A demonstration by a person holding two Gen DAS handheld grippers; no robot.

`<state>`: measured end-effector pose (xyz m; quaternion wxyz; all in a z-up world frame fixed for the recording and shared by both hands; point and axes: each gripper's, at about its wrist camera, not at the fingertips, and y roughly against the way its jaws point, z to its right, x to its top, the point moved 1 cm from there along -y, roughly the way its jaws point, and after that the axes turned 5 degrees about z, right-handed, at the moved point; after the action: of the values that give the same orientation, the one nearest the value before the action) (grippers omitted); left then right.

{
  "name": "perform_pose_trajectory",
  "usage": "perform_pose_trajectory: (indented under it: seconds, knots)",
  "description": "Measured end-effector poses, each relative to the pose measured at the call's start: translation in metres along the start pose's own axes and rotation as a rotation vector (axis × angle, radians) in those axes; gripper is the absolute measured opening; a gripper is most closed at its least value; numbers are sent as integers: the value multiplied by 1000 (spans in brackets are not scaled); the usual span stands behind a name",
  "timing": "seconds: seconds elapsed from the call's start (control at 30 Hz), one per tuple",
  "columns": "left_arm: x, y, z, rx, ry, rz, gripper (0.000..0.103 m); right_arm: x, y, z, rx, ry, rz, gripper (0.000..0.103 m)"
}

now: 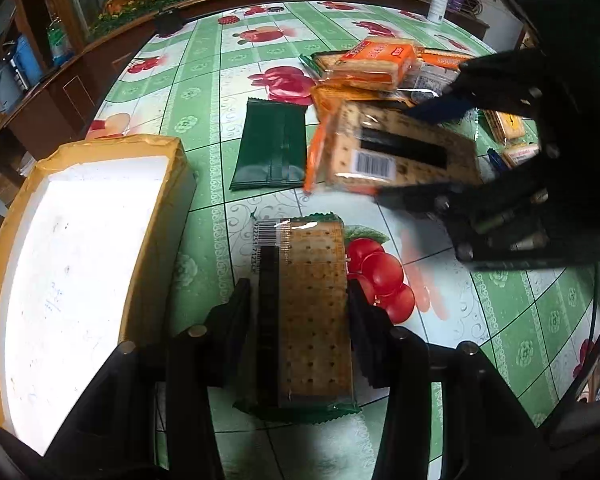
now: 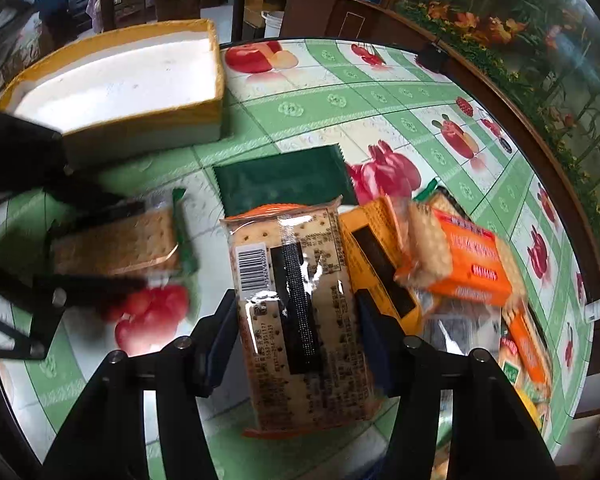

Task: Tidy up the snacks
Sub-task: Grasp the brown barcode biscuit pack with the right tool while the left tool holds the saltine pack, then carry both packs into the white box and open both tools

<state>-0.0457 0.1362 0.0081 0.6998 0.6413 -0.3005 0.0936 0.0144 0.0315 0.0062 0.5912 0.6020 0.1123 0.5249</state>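
Observation:
My left gripper (image 1: 300, 320) is shut on a green-wrapped cracker pack (image 1: 312, 312), lengthwise between its fingers, just above the tablecloth. The right wrist view shows the same pack (image 2: 116, 244) at the left. My right gripper (image 2: 298, 340) is shut on an orange-edged cracker pack (image 2: 300, 308) with a barcode. Its blue pads press both long sides. In the left wrist view this pack (image 1: 400, 152) hangs tilted above the table. A yellow-taped white foam box (image 1: 160, 240) stands left of my left gripper, its inside bare. A dark green packet (image 1: 272, 148) lies flat between box and packs.
Several orange cracker packs (image 2: 468, 260) are piled to the right of my right gripper. The round table (image 2: 332, 100) has a green fruit-print cloth. A white bottle (image 1: 438, 0) stands beyond the table on a cabinet. A person (image 2: 52, 0) stands far off.

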Motion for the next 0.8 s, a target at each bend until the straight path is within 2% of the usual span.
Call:
perform_pose_trajectory:
  seconds: [0.13, 0.37, 0.43, 0.6, 0.8]
  knots:
    - [-1, 1, 3, -1, -2, -3, 48, 3, -3, -8, -22, 29, -12, 61]
    - [-2, 3, 3, -4, 47, -3, 48, -4, 7, 3, 18, -108, 4, 56]
    - [-3, 7, 7, 0, 46, 13, 48, -12, 15, 7, 65, -177, 19, 56]
    - [3, 30, 7, 0, 66, 70, 48, -22, 34, 10, 61, -243, 60, 56]
    - [6, 65, -5, 20, 81, 132, 48, -8, 59, 2, 75, -256, 132, 56]
